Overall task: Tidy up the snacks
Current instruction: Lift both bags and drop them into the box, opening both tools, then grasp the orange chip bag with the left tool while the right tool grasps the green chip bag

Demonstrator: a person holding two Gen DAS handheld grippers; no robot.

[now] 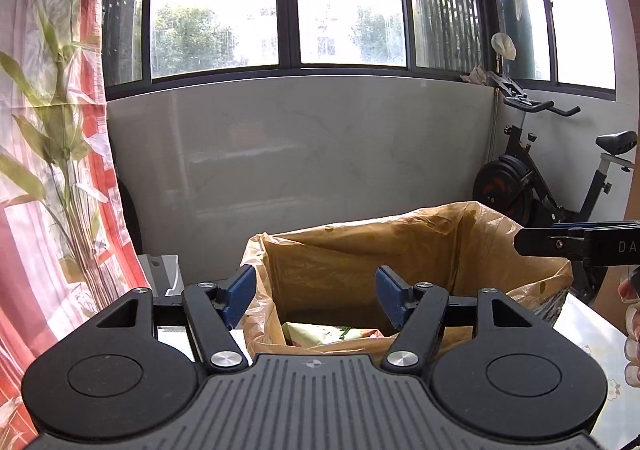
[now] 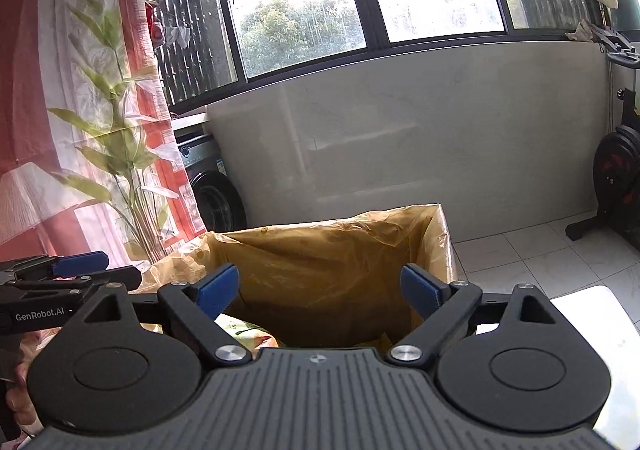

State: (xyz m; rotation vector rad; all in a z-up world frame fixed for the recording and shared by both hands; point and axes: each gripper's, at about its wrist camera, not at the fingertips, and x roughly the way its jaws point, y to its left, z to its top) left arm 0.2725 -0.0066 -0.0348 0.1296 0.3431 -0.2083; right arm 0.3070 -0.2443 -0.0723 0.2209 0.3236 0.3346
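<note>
Snacks [image 1: 320, 332] are seen at the bottom of the bag-lined box [image 1: 400, 246] on the desk [image 1: 592, 334], so at least part of the sorting is judged done; what remains cannot be told. Left claw [image 1: 316, 296] and right claw [image 2: 320, 290] are held open and empty near the rim. An exercise bike [image 1: 552, 177] stands far right, a curtain [image 1: 48, 129] left; nothing is seen blocking the way

Two grippers [image 1: 315, 296] [image 2: 319, 292], one bag-lined box [image 1: 400, 250], one snack pack [image 1: 320, 332], one exercise bike [image 1: 540, 177], one washer [image 2: 212, 189].
</note>
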